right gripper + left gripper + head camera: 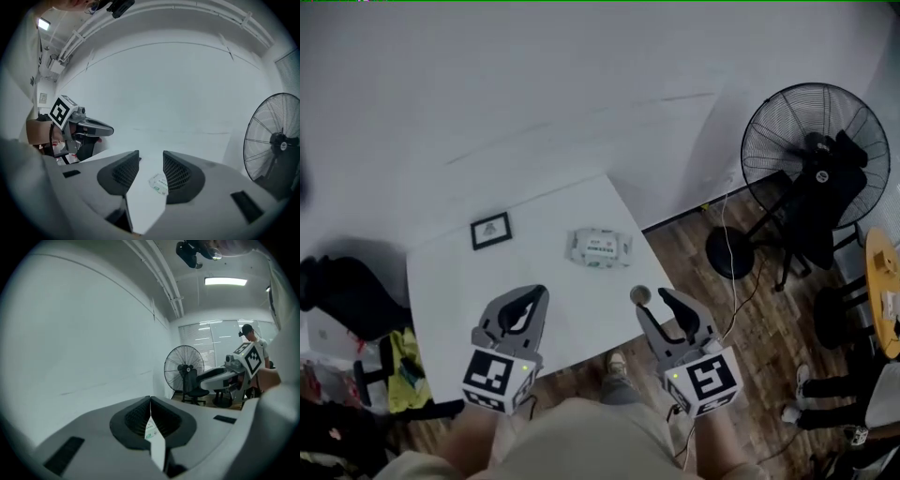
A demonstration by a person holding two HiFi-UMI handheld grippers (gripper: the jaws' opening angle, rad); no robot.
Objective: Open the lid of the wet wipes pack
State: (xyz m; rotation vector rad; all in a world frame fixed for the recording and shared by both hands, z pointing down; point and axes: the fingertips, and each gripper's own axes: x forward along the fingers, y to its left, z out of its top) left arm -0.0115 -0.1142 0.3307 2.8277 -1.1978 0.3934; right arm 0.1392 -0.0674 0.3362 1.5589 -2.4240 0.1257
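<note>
Near the middle of the head view, on the white surface (pixel 450 281), the pack (pixel 600 247) lies flat with its lid apparently shut, well ahead of both tools and touched by neither. At lower left the left tool (pixel 534 294) is clenched on nothing. At lower right the right tool (pixel 653 298) stands released, and in the right gripper view the pack shows small and far off between its jaws. As I judge it, the main risk is that the light pack slides or lifts whole when one tool pulls the lid, unless the other pins it down. A tip could also skid off the slick wrap, and the pack sits fairly near the surface's right edge.
</note>
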